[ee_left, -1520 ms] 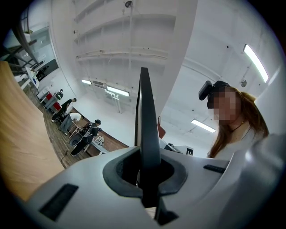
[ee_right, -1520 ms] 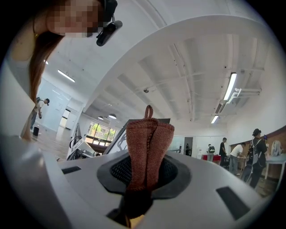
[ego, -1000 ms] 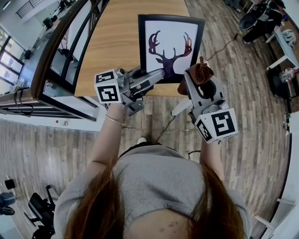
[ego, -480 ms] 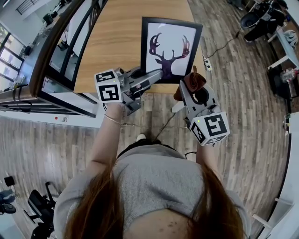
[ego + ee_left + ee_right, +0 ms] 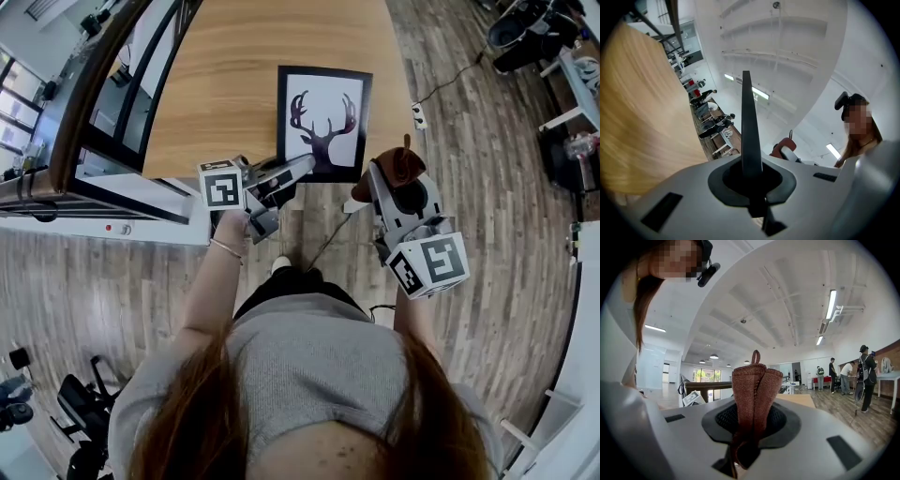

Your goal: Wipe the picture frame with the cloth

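Picture frame (image 5: 323,120) (black border, antler print) is over the near edge of the wooden table (image 5: 225,84) in head view. Left gripper (image 5: 302,169) grips its lower-left corner. Right gripper (image 5: 392,173) is just right of the frame, off the table edge, with the brown cloth (image 5: 396,159) bunched at its tip. Left gripper view: jaws pressed onto the frame's thin dark edge, which stands upright between them, table at left. Right gripper view: jaws pinching the folded cloth, its loop sticking up.
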`<state>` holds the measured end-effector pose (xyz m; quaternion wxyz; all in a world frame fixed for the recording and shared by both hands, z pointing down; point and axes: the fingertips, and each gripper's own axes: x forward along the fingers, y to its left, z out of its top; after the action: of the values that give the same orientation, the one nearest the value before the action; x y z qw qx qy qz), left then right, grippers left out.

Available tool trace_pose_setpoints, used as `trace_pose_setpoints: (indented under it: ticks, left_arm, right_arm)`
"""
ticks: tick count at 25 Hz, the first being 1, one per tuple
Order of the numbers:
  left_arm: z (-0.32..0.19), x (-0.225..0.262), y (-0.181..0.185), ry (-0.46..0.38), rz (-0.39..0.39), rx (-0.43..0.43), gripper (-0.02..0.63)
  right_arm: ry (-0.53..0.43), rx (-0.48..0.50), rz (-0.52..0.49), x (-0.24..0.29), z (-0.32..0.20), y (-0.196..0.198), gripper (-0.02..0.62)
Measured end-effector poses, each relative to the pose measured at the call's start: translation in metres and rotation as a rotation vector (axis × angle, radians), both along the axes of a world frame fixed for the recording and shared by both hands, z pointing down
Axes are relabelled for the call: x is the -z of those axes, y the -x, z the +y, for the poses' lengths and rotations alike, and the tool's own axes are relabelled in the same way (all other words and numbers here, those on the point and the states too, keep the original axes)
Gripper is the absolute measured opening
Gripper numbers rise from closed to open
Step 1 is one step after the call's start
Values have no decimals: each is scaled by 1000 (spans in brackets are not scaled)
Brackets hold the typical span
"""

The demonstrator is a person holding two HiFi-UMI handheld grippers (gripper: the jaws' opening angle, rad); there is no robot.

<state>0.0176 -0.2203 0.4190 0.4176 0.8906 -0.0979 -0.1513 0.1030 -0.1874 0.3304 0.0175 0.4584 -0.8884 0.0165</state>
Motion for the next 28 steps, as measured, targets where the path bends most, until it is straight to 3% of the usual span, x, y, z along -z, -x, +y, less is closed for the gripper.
trace_pose_setpoints:
  ticks: [3,6,14,19,23,28]
  left_arm:
    - [-3,-28,10,95,35,17,18]
    - [-8,-65,20,197,20,39,18]
    - [-9,-131,32,442,92,15,18]
    - [-22,-167,45,518,99,31,18]
    - [-26,-194,49,551,43,15,18]
    - [-28,-200,46,603,96,3,18]
  right_arm:
    - [22,0,0,-11,-3,6,97]
    - [44,-2,-3,-21,-8,11,97]
    - [119,-6,11,-53,-17,30,97]
    - [164,-12,17,-73,-27,40,97]
    - [186,-7,22,-81,-32,47,97]
    - [202,8,17,-85,-32,55,97]
